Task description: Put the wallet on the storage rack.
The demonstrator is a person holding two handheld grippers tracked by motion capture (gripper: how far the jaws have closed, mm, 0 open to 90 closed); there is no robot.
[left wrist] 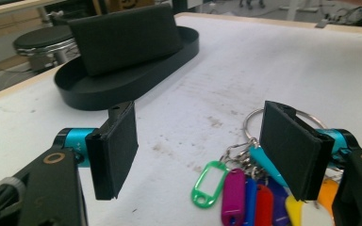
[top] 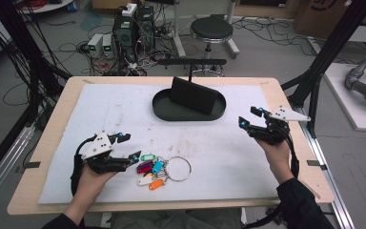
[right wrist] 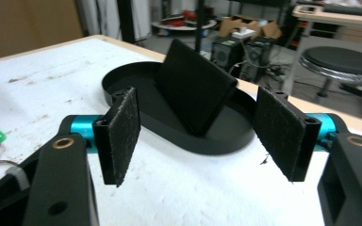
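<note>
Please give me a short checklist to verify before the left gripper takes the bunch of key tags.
1. Left gripper open: ok.
2. Nothing between its jaws: ok.
3. Key tags lying free on the white mat: ok.
4. Left gripper beside the tags, close enough to reach: ok.
5. Right gripper open and away from the tags: ok.
6. Black tray apart from the tags: ok.

Nothing here is showing any writing clear enough to read. The coloured key tags (top: 150, 172) lying near the left on the white mat (top: 228, 157) are showing blank faces, the black tray (top: 164, 110) farther off is carrying no label, and the cardboard boxes (top: 317, 14) at the far right are sitting too blurred to make out any print.
</note>
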